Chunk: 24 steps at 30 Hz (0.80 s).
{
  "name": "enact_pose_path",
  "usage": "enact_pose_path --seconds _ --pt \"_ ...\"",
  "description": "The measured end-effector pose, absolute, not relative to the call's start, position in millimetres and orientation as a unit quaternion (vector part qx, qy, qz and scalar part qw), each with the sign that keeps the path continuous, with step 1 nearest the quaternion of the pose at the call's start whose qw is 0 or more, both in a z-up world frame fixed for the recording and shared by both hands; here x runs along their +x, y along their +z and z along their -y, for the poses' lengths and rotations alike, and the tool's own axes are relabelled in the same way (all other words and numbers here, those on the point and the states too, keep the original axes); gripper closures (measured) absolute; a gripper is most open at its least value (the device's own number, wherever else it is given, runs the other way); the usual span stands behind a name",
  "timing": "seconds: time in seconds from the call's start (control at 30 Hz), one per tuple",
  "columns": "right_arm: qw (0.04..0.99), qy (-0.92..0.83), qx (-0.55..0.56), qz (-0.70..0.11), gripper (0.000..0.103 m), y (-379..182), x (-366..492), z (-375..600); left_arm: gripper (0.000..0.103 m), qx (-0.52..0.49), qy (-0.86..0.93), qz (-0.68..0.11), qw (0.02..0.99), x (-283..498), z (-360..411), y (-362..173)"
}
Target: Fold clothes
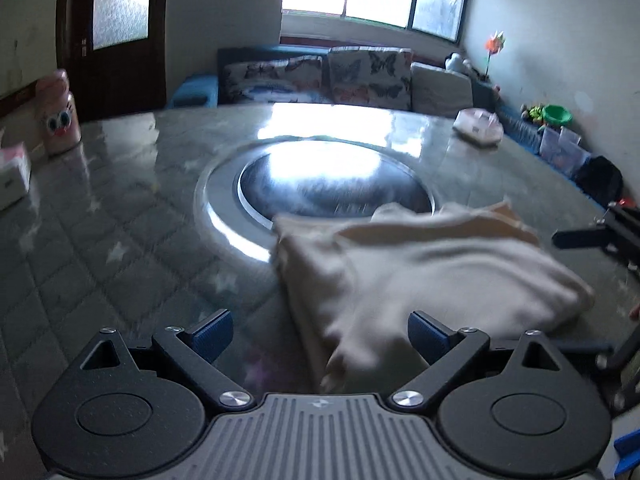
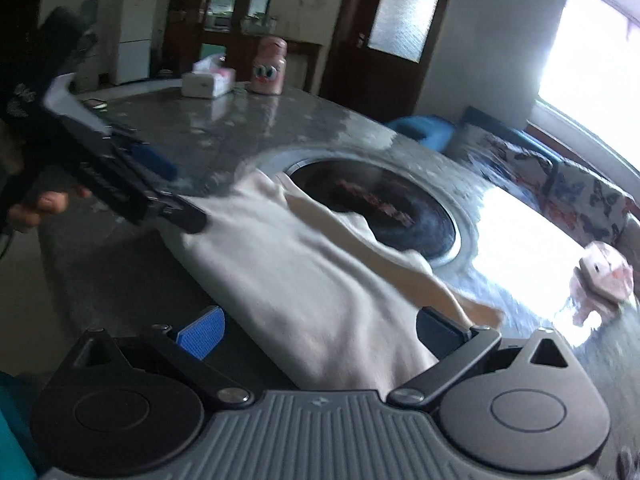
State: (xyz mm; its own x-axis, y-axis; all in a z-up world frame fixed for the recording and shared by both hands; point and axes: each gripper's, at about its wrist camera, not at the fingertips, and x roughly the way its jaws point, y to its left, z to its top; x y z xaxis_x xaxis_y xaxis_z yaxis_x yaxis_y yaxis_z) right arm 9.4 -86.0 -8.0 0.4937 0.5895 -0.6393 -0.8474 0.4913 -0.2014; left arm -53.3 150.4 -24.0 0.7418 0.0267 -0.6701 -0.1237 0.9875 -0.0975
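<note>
A cream garment point(image 1: 432, 276) lies folded in a thick stack on the grey table, beside the round steel recess; it also shows in the right wrist view point(image 2: 304, 280). My left gripper point(image 1: 320, 338) is open, its blue pads wide apart around the garment's near corner, gripping nothing. My right gripper point(image 2: 320, 332) is open too, its pads either side of the garment's near end. The left gripper shows in the right wrist view point(image 2: 160, 196) at the garment's far left corner. The right gripper's black finger shows at the right edge of the left wrist view point(image 1: 580, 238).
The table point(image 1: 120, 220) has a round steel recess point(image 1: 332, 180) in its middle. A pink jar point(image 2: 270, 66) and a tissue box point(image 2: 208, 80) stand at the far side. A pink-white box point(image 1: 478, 126) sits near the far right edge. A sofa point(image 1: 340, 76) stands behind.
</note>
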Motion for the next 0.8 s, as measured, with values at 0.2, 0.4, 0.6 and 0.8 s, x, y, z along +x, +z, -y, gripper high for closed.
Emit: enact_pose_path --seconds 0.2,0.4,0.6,0.8 --pt "0.845 0.396 -0.237 -0.270 0.000 -6 21 115 0.006 -0.072 0.042 -0.353 0.932 -69 -159 -22" --pt "0.866 0.363 -0.220 -0.266 0.000 -9 32 116 0.006 -0.067 0.032 -0.345 0.936 -72 -153 -15" --pt "0.876 0.324 -0.193 -0.300 0.000 -16 43 145 0.006 -0.061 0.034 -0.349 0.934 -70 -154 -15" --pt "0.891 0.306 -0.150 -0.298 0.000 -4 50 174 0.006 -0.060 0.033 -0.350 0.934 -70 -157 -14"
